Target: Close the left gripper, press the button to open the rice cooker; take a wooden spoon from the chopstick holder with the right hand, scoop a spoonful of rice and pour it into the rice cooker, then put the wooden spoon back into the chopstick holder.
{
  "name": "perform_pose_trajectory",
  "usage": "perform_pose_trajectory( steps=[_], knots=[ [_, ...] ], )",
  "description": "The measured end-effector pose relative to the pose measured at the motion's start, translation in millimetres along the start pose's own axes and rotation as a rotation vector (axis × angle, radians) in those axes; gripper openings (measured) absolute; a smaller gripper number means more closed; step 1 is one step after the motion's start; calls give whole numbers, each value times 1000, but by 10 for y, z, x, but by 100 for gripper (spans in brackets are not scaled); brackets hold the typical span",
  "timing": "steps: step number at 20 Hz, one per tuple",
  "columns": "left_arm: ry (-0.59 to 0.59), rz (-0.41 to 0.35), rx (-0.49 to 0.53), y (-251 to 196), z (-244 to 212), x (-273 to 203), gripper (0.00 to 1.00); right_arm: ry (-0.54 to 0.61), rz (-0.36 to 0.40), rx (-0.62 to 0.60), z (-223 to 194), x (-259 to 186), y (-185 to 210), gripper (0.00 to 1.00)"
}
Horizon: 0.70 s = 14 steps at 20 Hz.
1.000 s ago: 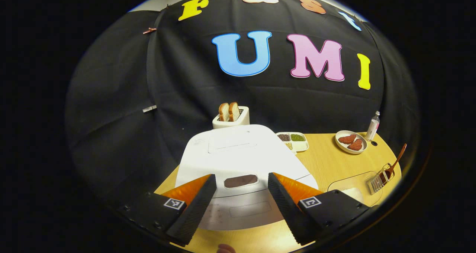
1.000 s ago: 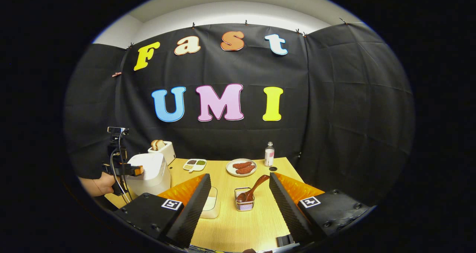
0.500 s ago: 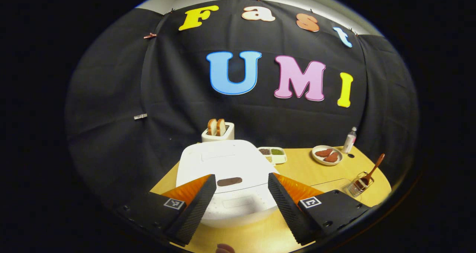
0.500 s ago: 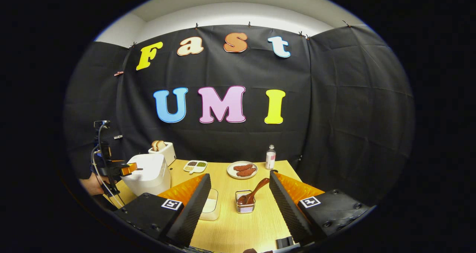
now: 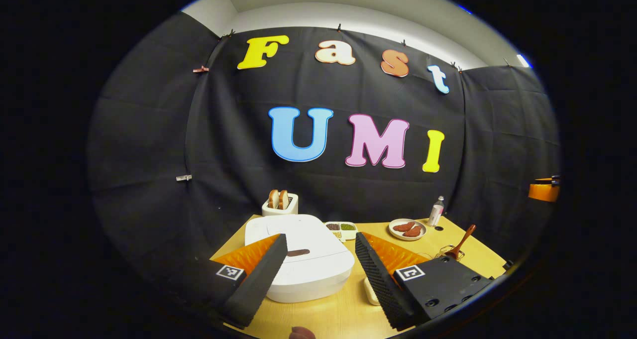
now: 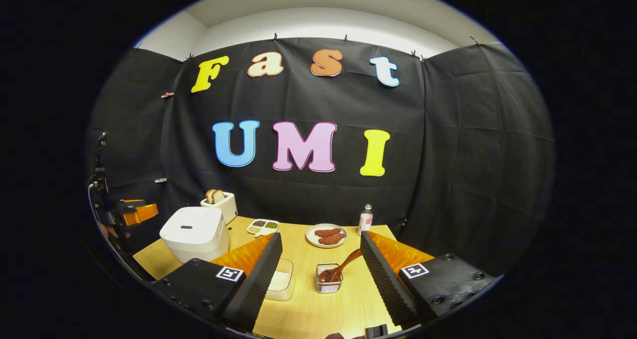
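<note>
White rice cooker (image 5: 298, 259) sits lid-down at lower centre, left gripper (image 5: 318, 274) gaping wide, empty; right gripper (image 6: 321, 274) likewise, framing the wooden spoon (image 6: 341, 267).

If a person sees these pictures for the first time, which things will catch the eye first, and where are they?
The white rice cooker stands closed at the table's left side, with a toaster holding bread behind it. Near the middle front, a wooden spoon leans in a wire holder, framed by the open right gripper. A plate of reddish food sits further back.
</note>
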State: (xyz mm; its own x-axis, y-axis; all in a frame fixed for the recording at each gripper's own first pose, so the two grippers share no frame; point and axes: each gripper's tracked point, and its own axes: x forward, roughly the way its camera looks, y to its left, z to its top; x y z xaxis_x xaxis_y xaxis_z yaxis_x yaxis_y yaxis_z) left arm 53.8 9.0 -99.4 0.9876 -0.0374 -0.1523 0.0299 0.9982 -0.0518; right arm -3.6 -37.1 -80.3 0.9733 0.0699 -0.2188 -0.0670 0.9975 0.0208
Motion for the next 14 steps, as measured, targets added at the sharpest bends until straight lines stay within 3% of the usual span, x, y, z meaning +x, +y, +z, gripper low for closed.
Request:
perform_pose_trajectory(
  steps=[14],
  knots=[
    [-150, -76, 46, -376, 776, -784, 95, -89, 8, -30, 334, -59, 119, 100]
  ],
)
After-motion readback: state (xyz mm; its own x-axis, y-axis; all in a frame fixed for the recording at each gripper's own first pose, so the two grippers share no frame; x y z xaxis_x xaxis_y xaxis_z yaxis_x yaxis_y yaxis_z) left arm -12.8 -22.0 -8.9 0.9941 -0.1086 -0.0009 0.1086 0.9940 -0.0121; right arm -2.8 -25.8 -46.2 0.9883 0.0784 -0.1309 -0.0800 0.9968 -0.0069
